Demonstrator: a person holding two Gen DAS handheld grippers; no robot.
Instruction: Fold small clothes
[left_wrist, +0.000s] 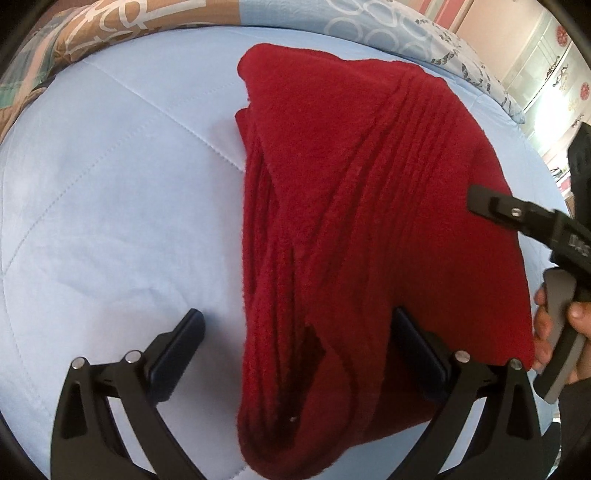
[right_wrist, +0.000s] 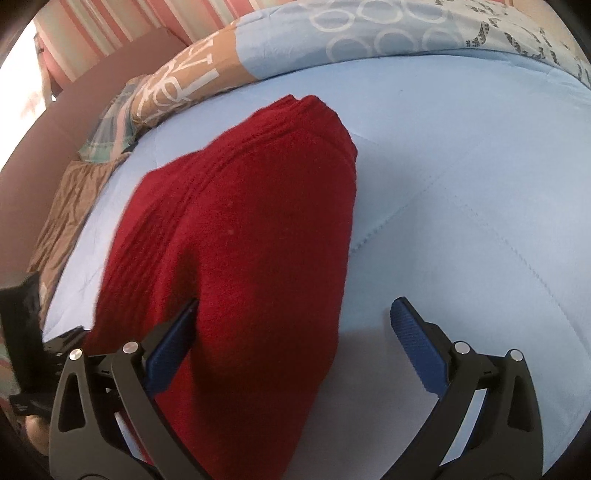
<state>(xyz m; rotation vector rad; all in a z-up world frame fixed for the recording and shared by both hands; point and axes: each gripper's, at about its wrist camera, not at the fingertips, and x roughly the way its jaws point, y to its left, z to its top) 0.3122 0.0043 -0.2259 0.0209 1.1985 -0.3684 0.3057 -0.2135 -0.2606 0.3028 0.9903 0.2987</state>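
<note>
Left gripper (left_wrist: 295, 350): jaws spread wide. Its left finger (left_wrist: 177, 354) stands over bare light-blue quilt (left_wrist: 110, 221), clear of any cloth. The red knitted garment (left_wrist: 351, 221) lies between the fingers and runs forward from them across the quilt, bunched in long ridges. Its near edge lies against the right finger (left_wrist: 417, 354) and drapes beyond it. Nothing is clamped.

To the right of this gripper, in the left wrist view, a hand (left_wrist: 554, 325) holds a grey trigger handle, and one black fingertip (left_wrist: 487, 205) of the other tool lies on or just over the garment's right side; contact cannot be confirmed.

Right gripper (right_wrist: 295, 350): jaws likewise spread wide. Its left finger (right_wrist: 173, 350) sits against the garment (right_wrist: 251, 221), the cloth overlapping the pad's inner side. The garment fills the left part of the gap and extends forward and leftward. The right finger (right_wrist: 417, 350) stands apart over bare quilt (right_wrist: 461, 184). Nothing is clamped.

Beyond both tools, a patterned bedcover (right_wrist: 332, 44) borders the quilt's far edge.
</note>
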